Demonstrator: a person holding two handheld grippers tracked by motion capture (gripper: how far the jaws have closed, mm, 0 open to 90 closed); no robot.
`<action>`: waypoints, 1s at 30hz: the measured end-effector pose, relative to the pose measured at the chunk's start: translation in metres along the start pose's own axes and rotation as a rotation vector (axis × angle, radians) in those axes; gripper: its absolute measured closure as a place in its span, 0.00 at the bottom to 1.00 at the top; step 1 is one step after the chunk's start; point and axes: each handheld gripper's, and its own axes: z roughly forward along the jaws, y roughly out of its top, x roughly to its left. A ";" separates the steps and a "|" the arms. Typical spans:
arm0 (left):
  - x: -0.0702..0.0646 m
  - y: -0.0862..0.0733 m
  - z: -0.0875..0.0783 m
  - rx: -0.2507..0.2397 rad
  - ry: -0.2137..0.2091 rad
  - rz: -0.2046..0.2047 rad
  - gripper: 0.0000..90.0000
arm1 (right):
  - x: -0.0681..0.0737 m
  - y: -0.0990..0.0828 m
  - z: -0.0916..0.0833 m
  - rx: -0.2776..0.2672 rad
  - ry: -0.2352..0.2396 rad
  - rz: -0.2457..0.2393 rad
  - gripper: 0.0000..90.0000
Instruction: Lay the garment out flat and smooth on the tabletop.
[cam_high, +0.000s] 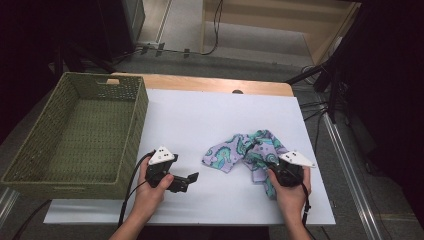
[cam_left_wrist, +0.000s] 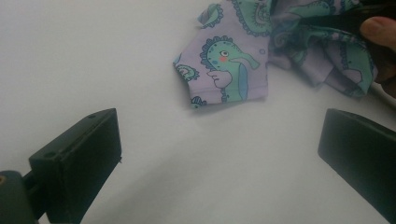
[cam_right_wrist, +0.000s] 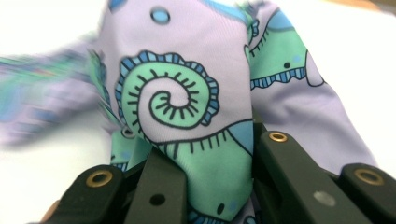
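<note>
On the white table (cam_high: 200, 120), the green woven basket (cam_high: 131, 131) at our left holds nothing yet, so the main job remains. The seahorse-print cloth (cam_high: 239, 149) lies crumpled at our right, well apart from the basket. Our right gripper (cam_high: 274, 166) has its jaws pinched on a fold of cloth; our left gripper (cam_high: 191, 180) waits beside it, jaws wide, holding nothing.

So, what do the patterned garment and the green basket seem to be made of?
The patterned garment: probably thin, smooth knit fabric with a printed design; it folds and drapes softly. The green basket: seemingly woven fibre or wicker, matte; its walls show a regular weave texture.
</note>
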 end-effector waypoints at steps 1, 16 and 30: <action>0.000 0.000 0.000 0.002 -0.003 0.001 0.00 | 0.006 0.003 -0.002 -0.012 0.030 -0.008 0.86; -0.001 -0.002 0.003 0.004 -0.026 0.023 0.15 | 0.116 0.038 -0.044 -0.135 0.496 -0.220 0.86; -0.019 0.001 -0.006 -0.062 -0.151 0.187 1.00 | 0.091 0.038 -0.033 -0.129 0.499 -0.117 0.81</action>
